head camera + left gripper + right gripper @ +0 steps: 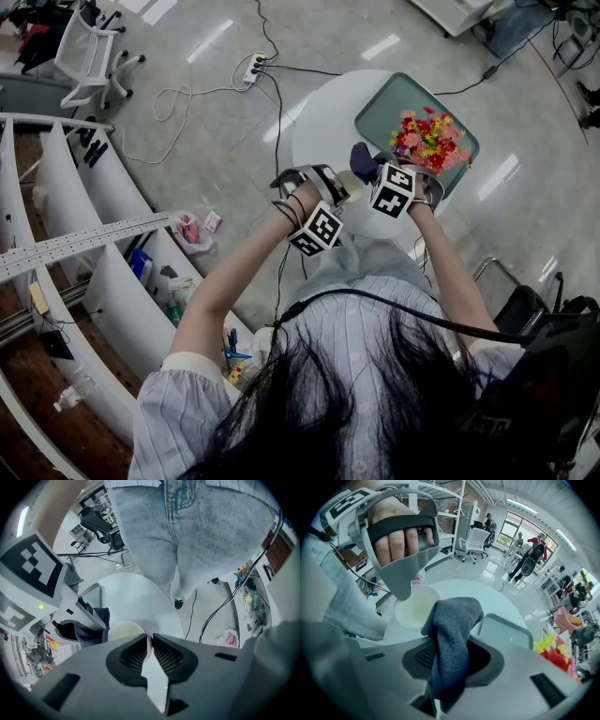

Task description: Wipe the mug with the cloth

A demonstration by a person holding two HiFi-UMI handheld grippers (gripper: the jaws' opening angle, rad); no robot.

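Observation:
A pale mug (417, 607) stands on the white round table (323, 122), its mouth facing up. My left gripper (151, 641) is shut on the mug's thin wall (124, 629), which shows as a white strip between the pads. In the right gripper view the left gripper's tip (405, 590) dips onto the mug's rim. My right gripper (450, 656) is shut on a dark blue cloth (452, 634), which bulges up out of the jaws just beside the mug. From above, both grippers (337, 192) (375, 169) meet over the table and the cloth (361, 159) peeks out between them.
A green tray (394, 103) carrying a bunch of bright flowers (429, 139) sits on the table's far right side. White curved shelves (84, 216) run along the left. Cables and a power strip (255, 66) lie on the floor beyond the table, near an office chair (89, 47).

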